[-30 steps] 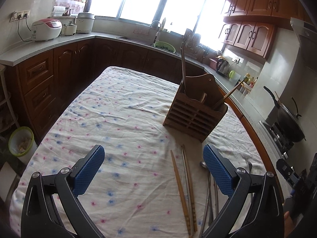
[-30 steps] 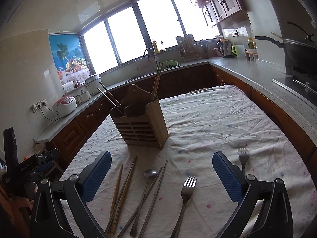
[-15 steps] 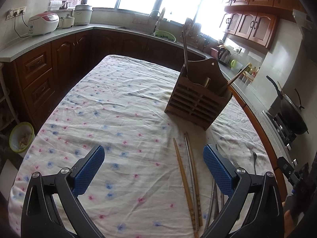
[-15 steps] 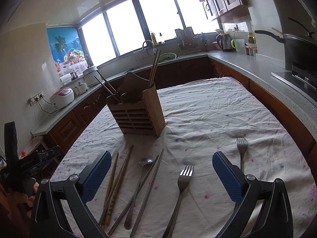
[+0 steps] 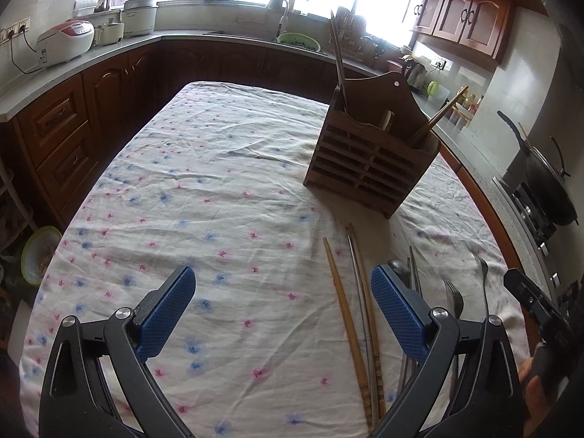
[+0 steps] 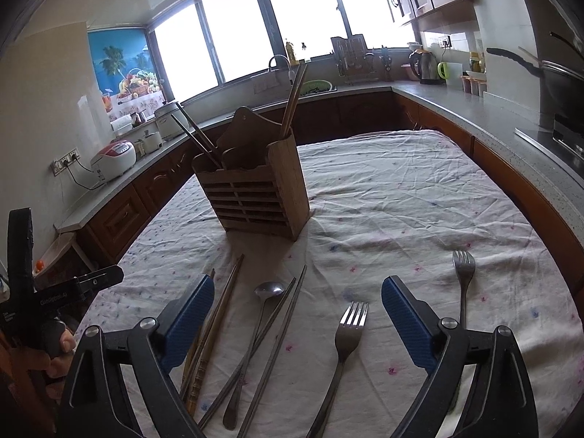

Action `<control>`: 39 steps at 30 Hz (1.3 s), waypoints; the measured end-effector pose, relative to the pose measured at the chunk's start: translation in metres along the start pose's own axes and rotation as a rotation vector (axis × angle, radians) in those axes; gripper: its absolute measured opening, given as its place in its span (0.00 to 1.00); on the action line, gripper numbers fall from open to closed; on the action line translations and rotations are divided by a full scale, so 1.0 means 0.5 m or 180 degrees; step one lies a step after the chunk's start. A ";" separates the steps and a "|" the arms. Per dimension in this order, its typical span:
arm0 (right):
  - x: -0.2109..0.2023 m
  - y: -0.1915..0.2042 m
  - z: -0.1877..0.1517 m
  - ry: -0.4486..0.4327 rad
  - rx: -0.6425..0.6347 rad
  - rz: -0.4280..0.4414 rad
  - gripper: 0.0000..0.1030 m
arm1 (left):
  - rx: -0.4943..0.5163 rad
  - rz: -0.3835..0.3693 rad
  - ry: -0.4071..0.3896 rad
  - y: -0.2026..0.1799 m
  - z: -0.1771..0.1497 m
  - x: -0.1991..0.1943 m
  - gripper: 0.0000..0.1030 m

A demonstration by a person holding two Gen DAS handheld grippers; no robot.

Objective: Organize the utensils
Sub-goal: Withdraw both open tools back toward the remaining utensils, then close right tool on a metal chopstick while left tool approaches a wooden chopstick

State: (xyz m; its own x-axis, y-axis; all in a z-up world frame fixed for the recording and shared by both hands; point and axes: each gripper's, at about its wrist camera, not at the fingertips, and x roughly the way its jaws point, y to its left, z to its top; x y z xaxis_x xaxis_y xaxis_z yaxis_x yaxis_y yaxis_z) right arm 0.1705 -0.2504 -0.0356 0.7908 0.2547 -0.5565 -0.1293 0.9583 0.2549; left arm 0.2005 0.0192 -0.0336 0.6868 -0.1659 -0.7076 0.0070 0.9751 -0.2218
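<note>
A wooden utensil holder [image 5: 368, 160] [image 6: 255, 189] stands on the flowered tablecloth with a few chopsticks upright in it. In front of it lie wooden chopsticks [image 5: 346, 314] [image 6: 215, 325], metal chopsticks [image 6: 281, 332], a spoon [image 6: 255, 325] and two forks [image 6: 346, 335] [image 6: 463, 277]. My left gripper [image 5: 283, 314] is open and empty, hovering left of the wooden chopsticks. My right gripper [image 6: 295, 325] is open and empty, hovering over the spoon, metal chopsticks and near fork.
The cloth-covered table [image 5: 204, 189] is ringed by dark wood cabinets and a grey counter. A rice cooker [image 5: 67, 42] sits at left, a wok [image 5: 551, 189] on the stove at right. A green bowl [image 5: 38, 252] is on the floor at left.
Both grippers have tilted down and come lower and closer to the utensils lying on the cloth. Both stay open. The utensils have not moved.
</note>
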 end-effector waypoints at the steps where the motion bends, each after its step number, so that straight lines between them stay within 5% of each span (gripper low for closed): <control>1: 0.007 0.000 0.000 0.0031 0.0013 0.0009 0.84 | 0.0011 -0.0011 0.0031 -0.002 0.001 0.005 0.92; 7: 0.038 0.000 0.000 0.0173 0.0070 0.0057 0.61 | 0.0049 -0.0038 0.0160 -0.012 0.008 0.033 0.83; 14: 0.074 0.021 -0.001 0.0340 0.0015 0.0127 0.48 | 0.0121 -0.0038 0.0324 -0.027 0.020 0.079 0.71; 16: 0.088 0.025 -0.002 0.0410 0.0014 0.0156 0.37 | 0.0136 -0.0040 0.0378 -0.030 0.022 0.093 0.66; 25: 0.142 0.049 -0.013 0.0676 -0.0089 0.0221 0.25 | 0.0202 -0.0004 0.0556 -0.038 0.027 0.147 0.54; 39: 0.253 0.010 0.001 0.0984 -0.0042 -0.0117 0.10 | 0.0342 -0.0085 0.0827 -0.070 0.035 0.228 0.33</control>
State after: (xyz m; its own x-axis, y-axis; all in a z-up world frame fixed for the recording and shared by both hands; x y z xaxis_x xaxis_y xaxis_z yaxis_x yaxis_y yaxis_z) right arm 0.2702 -0.2134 -0.1042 0.5760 0.2452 -0.7799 -0.1133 0.9687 0.2208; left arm 0.2915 -0.0312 -0.0948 0.4761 -0.2106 -0.8538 0.1093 0.9776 -0.1801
